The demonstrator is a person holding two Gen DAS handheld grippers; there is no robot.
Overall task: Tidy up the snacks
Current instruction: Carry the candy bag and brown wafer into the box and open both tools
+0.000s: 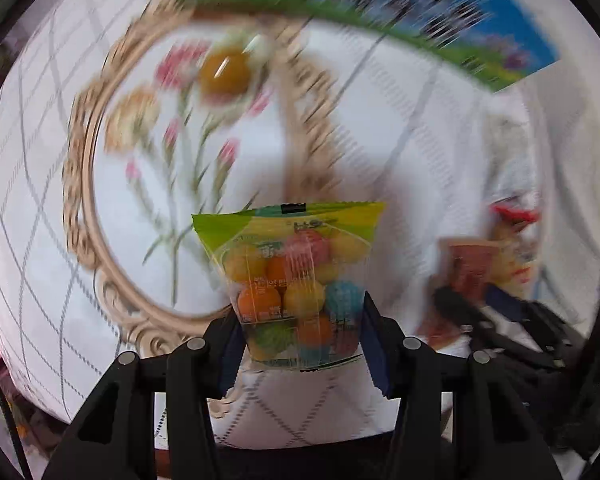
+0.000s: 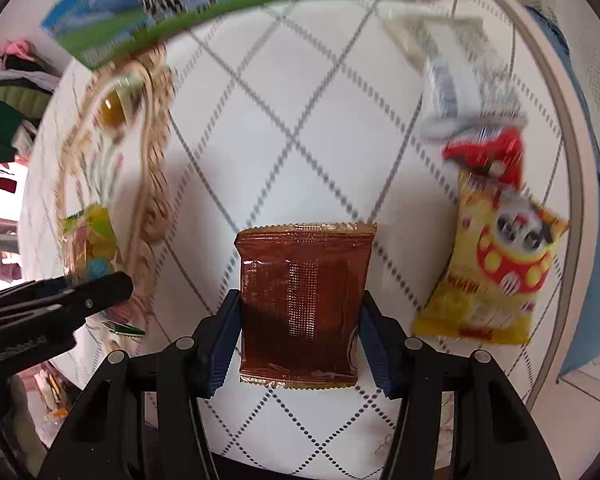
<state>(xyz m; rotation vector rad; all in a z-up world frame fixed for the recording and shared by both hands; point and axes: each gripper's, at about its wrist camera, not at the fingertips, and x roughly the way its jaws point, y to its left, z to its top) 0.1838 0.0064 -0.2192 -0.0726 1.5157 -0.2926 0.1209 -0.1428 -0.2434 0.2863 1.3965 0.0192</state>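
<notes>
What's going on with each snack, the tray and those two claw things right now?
Left gripper: shut on candy bag.
Candy bag: sealed, held above the tray's edge.
Right gripper: shut on brown packet.
Brown packet: sealed, held between the fingers.
Yellow snack bag: sealed, lying flat on the table.
Red snack pack: lying beside the yellow bag, blurred.
Floral tray: holds one amber wrapped candy.

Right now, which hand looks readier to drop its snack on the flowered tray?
Probably the left. The left gripper holds the candy bag right at the tray rim. The right gripper holds the brown packet farther away, over bare tablecloth.
</notes>
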